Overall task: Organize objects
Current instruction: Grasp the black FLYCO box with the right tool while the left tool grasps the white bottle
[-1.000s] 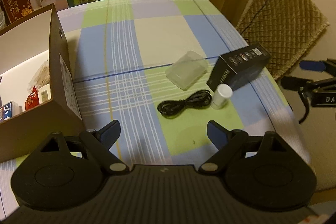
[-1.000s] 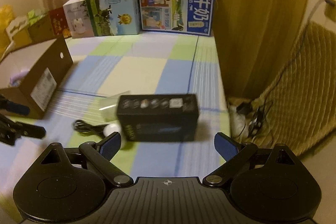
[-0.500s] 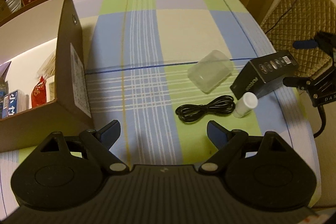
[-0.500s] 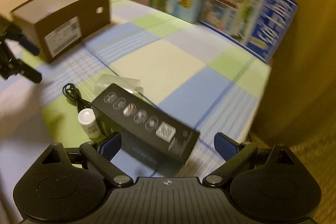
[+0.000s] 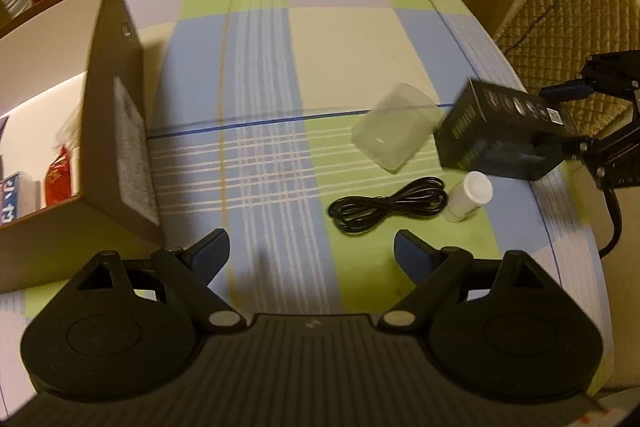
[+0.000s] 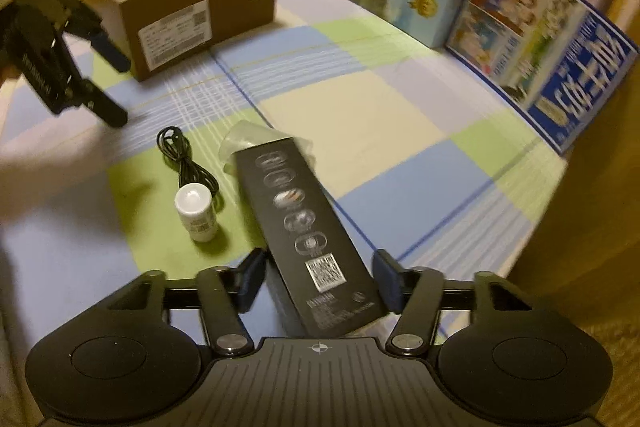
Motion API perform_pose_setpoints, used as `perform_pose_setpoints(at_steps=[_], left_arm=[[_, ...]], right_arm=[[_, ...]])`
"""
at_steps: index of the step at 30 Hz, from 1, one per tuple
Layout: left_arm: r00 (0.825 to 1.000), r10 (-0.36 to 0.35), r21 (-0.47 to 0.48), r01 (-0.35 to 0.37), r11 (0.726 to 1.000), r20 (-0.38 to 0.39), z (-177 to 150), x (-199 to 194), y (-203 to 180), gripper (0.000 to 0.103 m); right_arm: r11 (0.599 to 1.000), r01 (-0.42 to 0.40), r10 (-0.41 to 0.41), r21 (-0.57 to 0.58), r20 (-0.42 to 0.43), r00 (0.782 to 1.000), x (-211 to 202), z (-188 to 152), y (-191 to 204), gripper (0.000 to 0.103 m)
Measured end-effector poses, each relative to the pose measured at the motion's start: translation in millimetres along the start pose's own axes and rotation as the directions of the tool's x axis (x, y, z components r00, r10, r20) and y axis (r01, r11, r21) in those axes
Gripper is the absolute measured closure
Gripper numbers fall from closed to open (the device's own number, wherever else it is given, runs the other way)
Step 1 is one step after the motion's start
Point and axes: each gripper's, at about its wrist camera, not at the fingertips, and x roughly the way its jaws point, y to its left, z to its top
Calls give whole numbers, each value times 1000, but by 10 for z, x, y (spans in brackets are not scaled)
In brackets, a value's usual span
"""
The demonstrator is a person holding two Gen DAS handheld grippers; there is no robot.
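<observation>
1. Right wrist view: the long black box (image 6: 310, 247) now lies between the fingers of the right gripper (image 6: 318, 281). A second ago it lay crosswise ahead of widely spread jaws; the jaws have just been closing, and both blue pads now sit against the box's near end.
2. The box's long axis runs away from the right gripper, tilted toward the upper left of this view. The printed code marks the near end; the far end overlaps the clear plastic container (image 6: 248, 143).
3. Left wrist view: the box (image 5: 500, 139) sits near the right edge of the checked tablecloth (image 5: 340, 39), its far end raised off the cloth.
4. Left of the box in the right wrist view stands the small white bottle (image 6: 196, 213), just beside it but apart; the coiled black cable (image 6: 184, 163) lies beyond the bottle.
5. Farther left of the box, the left gripper (image 5: 311, 253) hangs over the cloth with jaws spread wide and nothing between them.
6. Beyond that gripper, well apart from the box, stands the open cardboard carton (image 6: 180, 11).
</observation>
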Motion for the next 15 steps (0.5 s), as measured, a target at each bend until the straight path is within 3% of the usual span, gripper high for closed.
perform_pose_setpoints(at_steps=[3, 9, 15], left_arm=[[1000, -27, 31, 26, 999, 8, 9, 23, -78, 17], [994, -101, 120, 97, 988, 33, 22, 94, -304, 19], [983, -175, 213, 159, 964, 57, 44, 200, -548, 28]], right_arm=[[994, 25, -23, 106, -15, 1000, -101, -36, -18, 61], [951, 92, -82, 294, -46, 996, -285, -134, 69, 62], [844, 211, -173, 493, -122, 977, -428, -213, 166, 62]])
